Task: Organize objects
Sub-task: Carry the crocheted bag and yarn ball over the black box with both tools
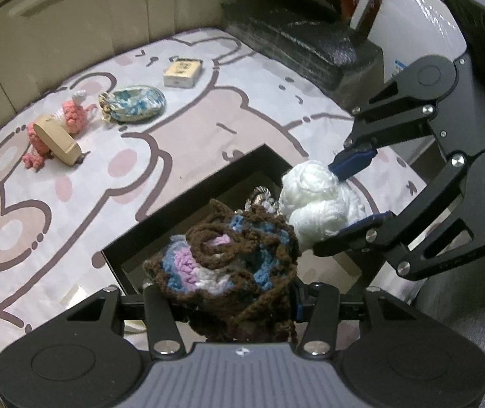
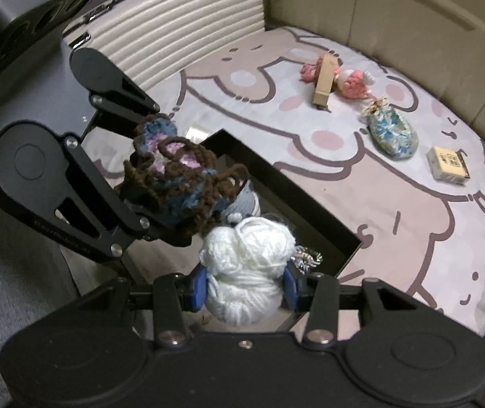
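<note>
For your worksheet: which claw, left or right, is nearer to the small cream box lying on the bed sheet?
Right, marginally. The right claw, holding white yarn, and the left claw, holding a brown crochet piece, both hang over the black box, far from the cream box.

a: how's the room over the black box [image 1: 208,183]?

b: tight. both grippers hang over its mouth side by side, brown crochet bundle [image 1: 229,258] in one, white yarn ball [image 2: 246,272] in the other, nearly touching. some small things already sit in the box under them.

a: and the bed [image 1: 72,204]?

b: wide open between the box and the far row: pink crochet toy [image 1: 72,115], wooden piece [image 1: 59,139], blue pouch [image 1: 137,102], small box [image 1: 183,73]. a suitcase [image 2: 181,27] blocks one end.
</note>
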